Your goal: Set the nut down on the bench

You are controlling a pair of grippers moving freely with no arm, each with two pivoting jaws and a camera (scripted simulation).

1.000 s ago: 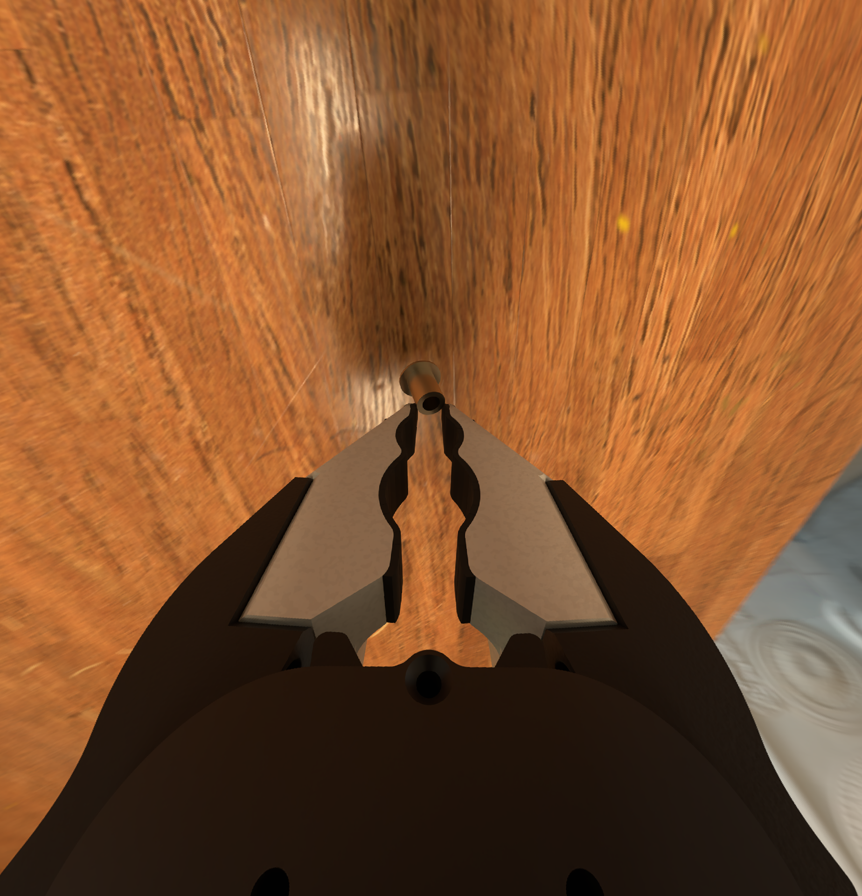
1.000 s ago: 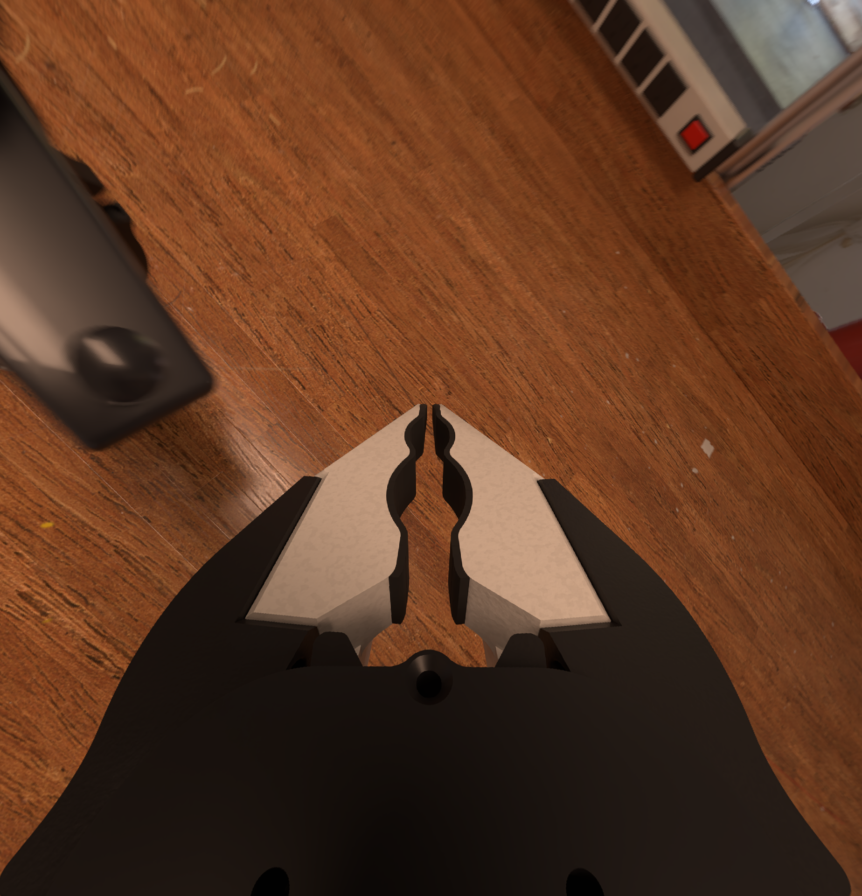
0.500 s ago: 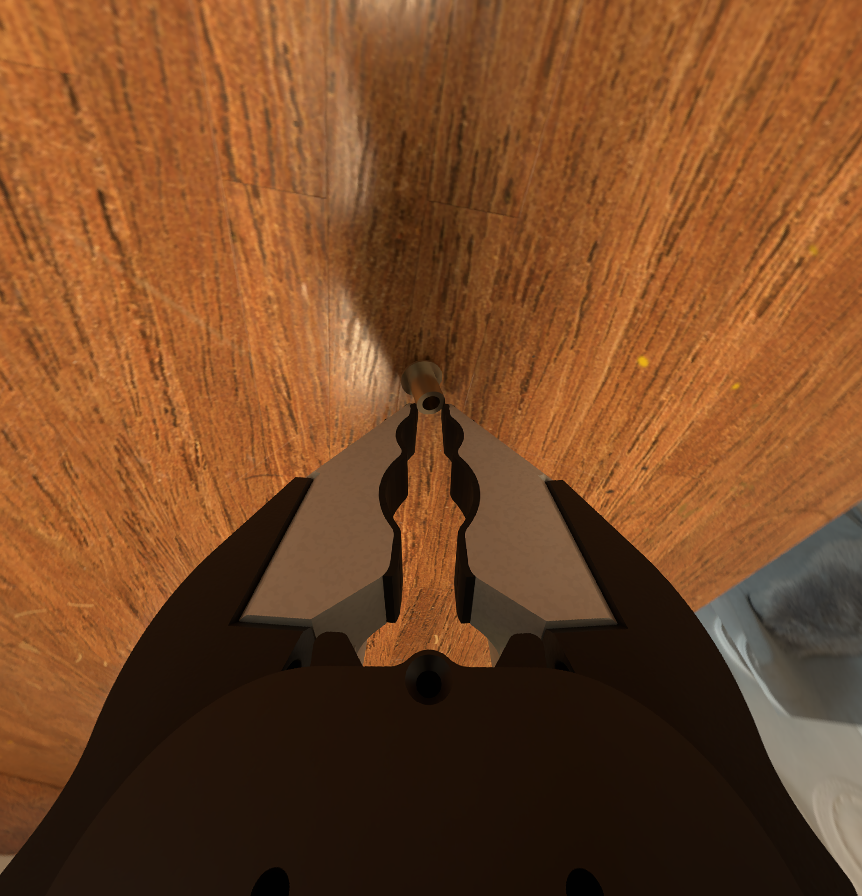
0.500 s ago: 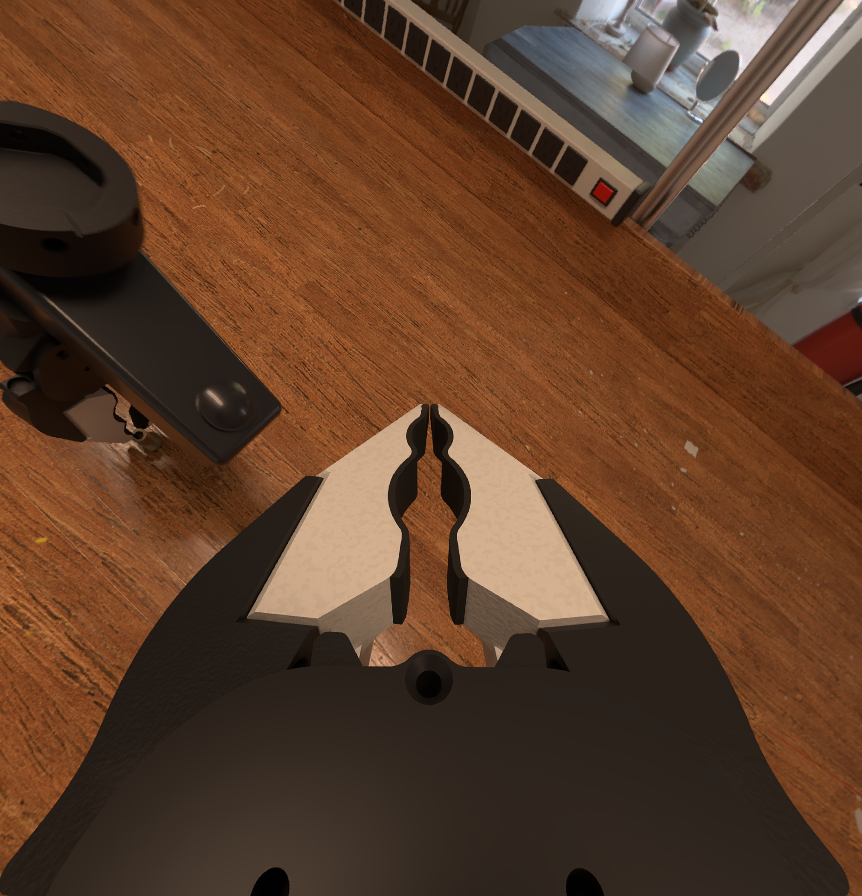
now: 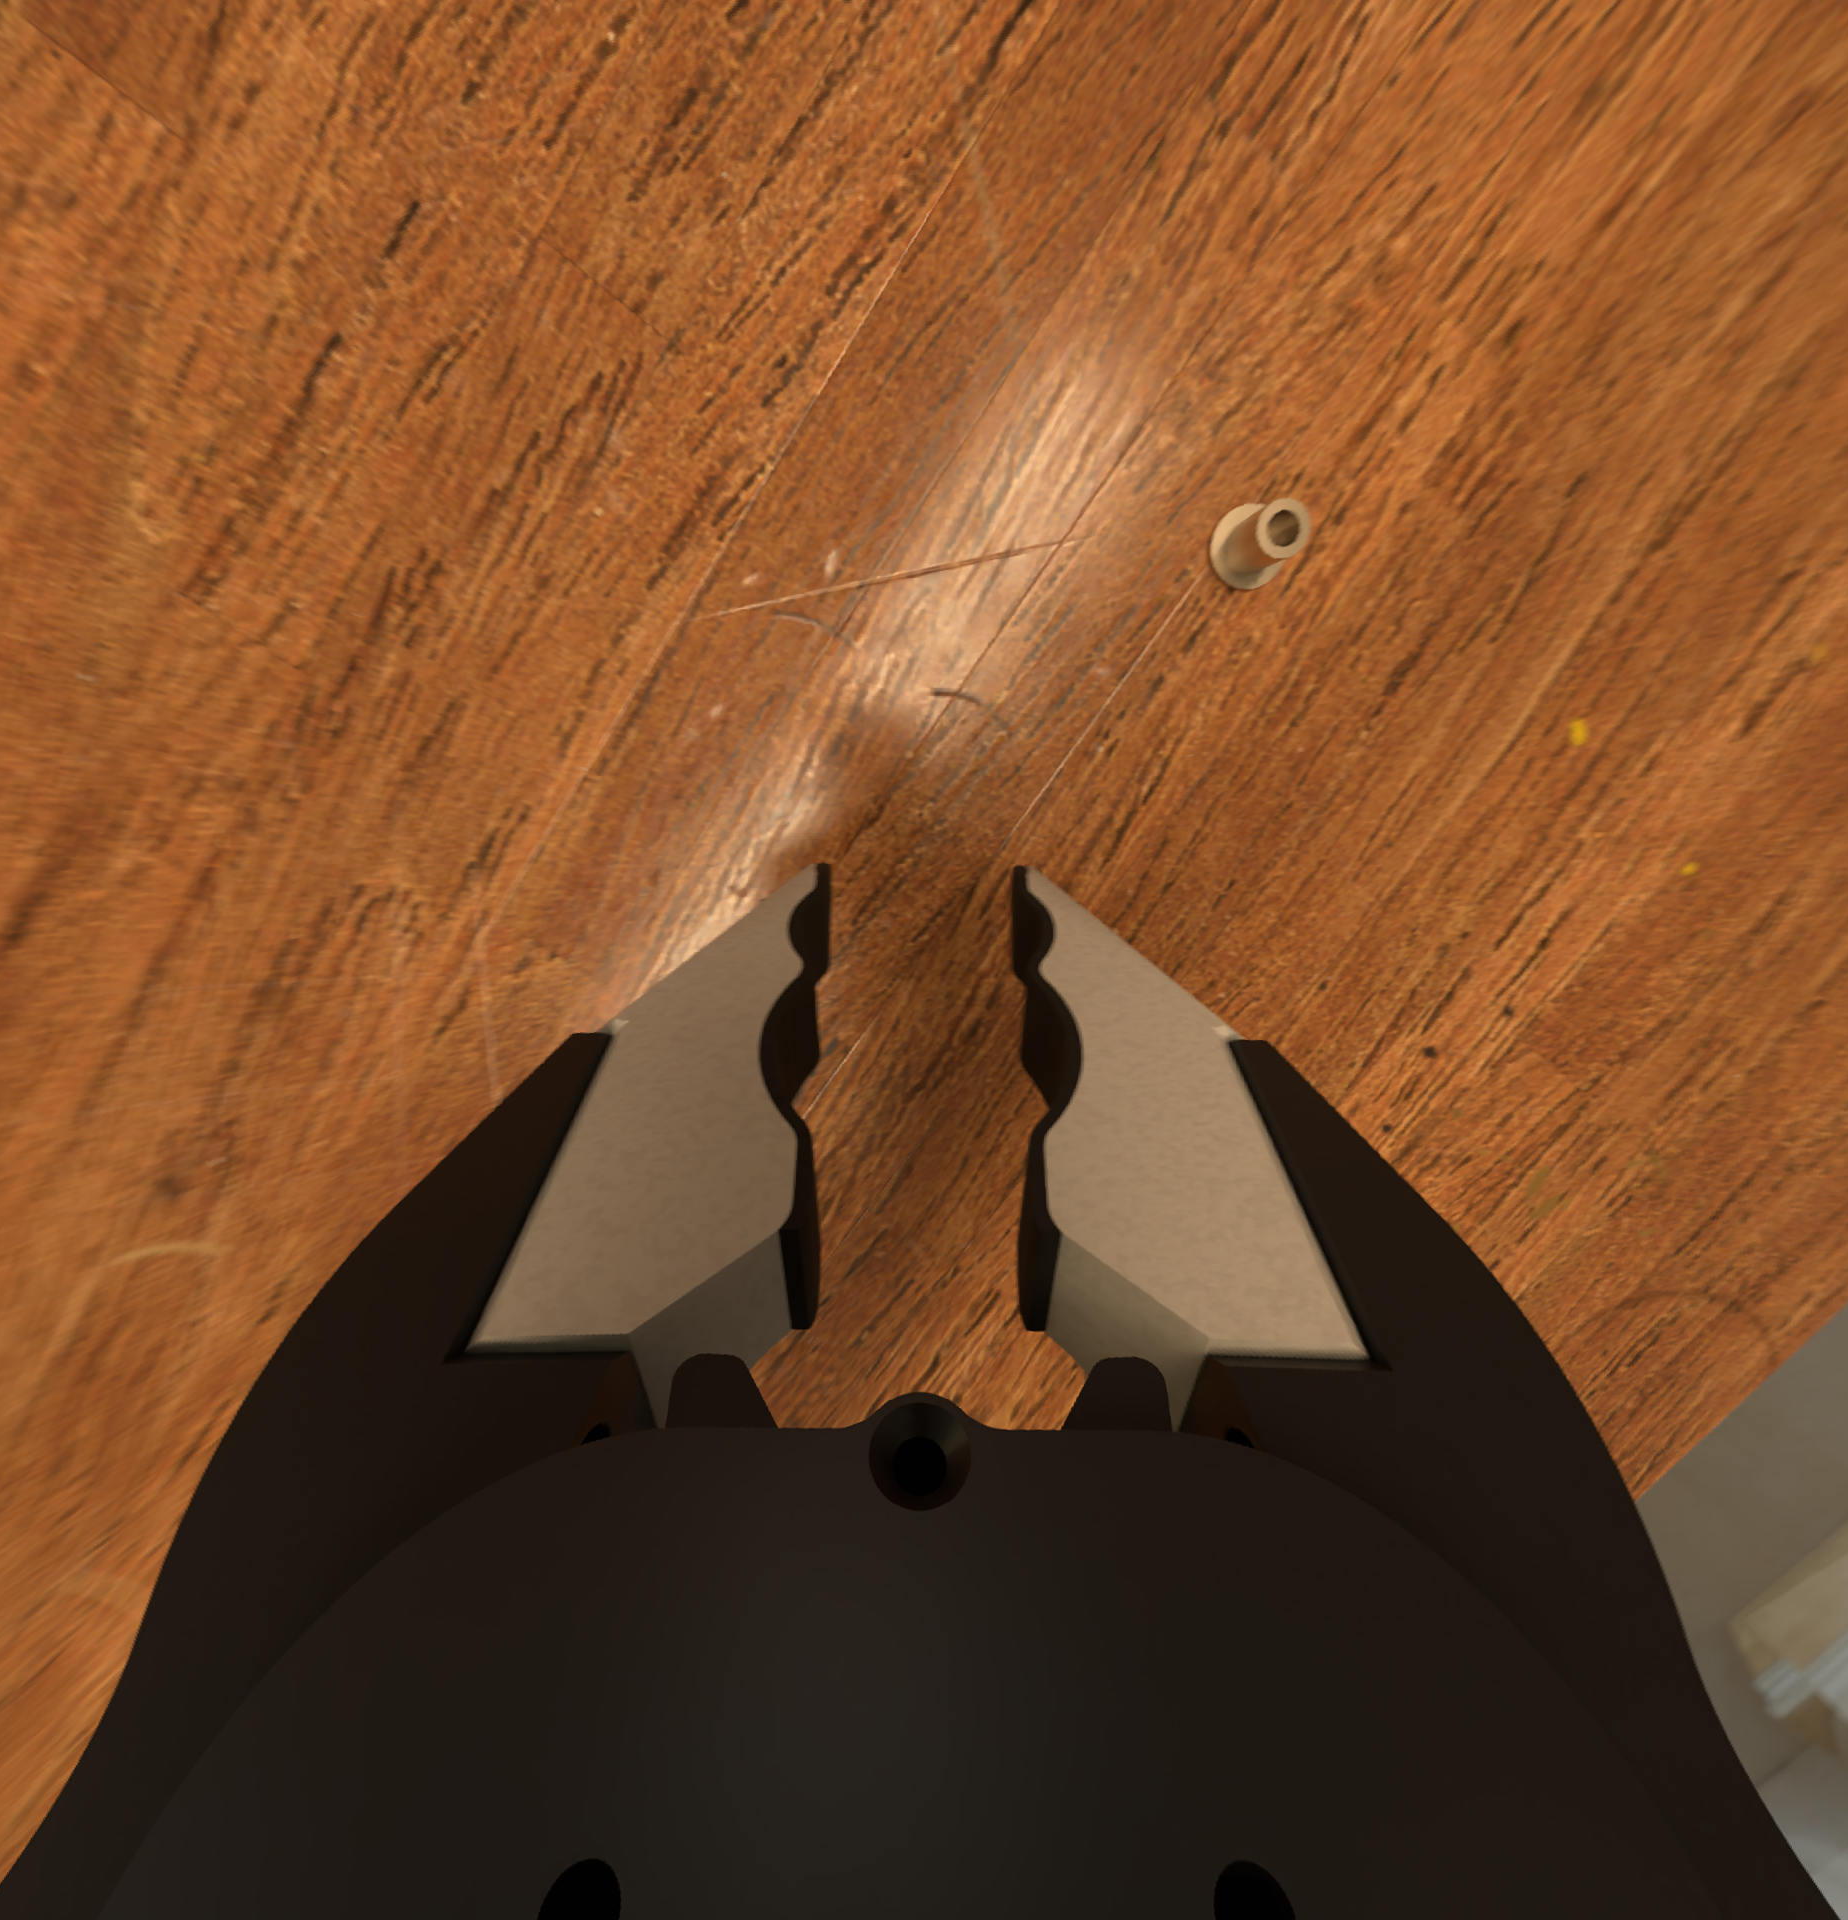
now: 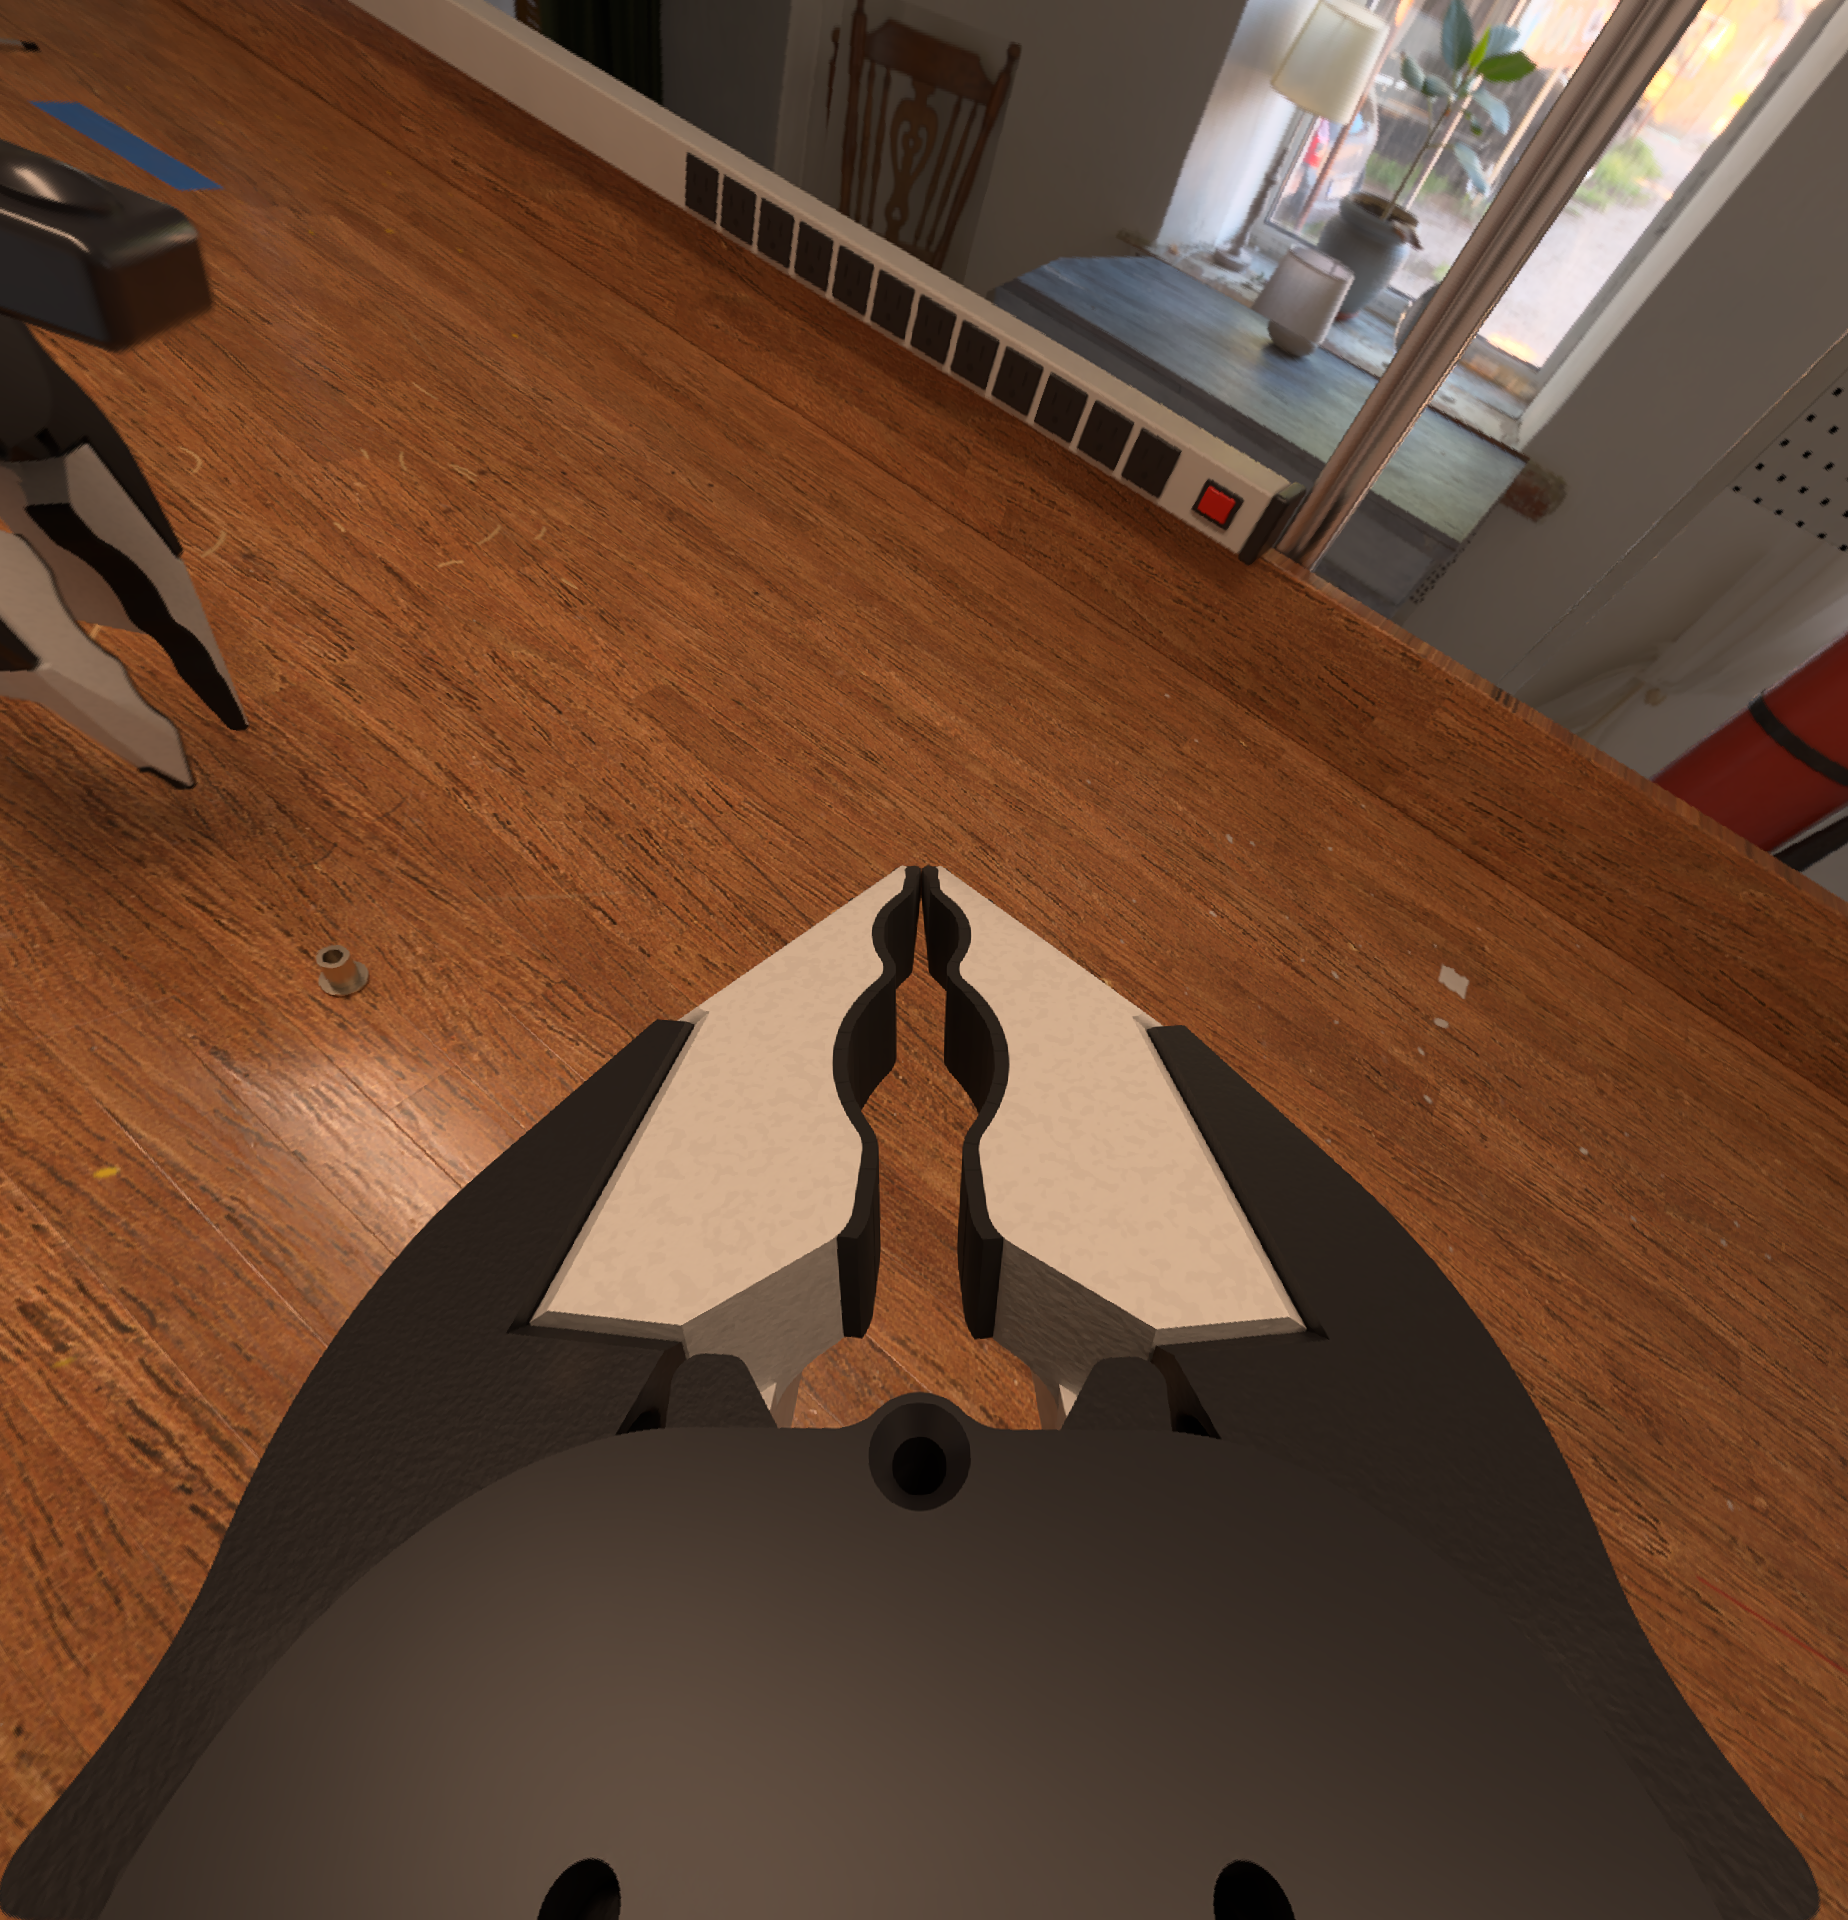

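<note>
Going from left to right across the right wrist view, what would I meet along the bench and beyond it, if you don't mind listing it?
Left gripper → nut → right gripper → power strip's red switch → red cylinder off the bench edge.

We count one nut on one wooden bench, and two grippers: the left gripper and the right gripper. Along the bench's far edge we see one power strip, and beyond it one chair, one lamp and one potted plant.
</note>
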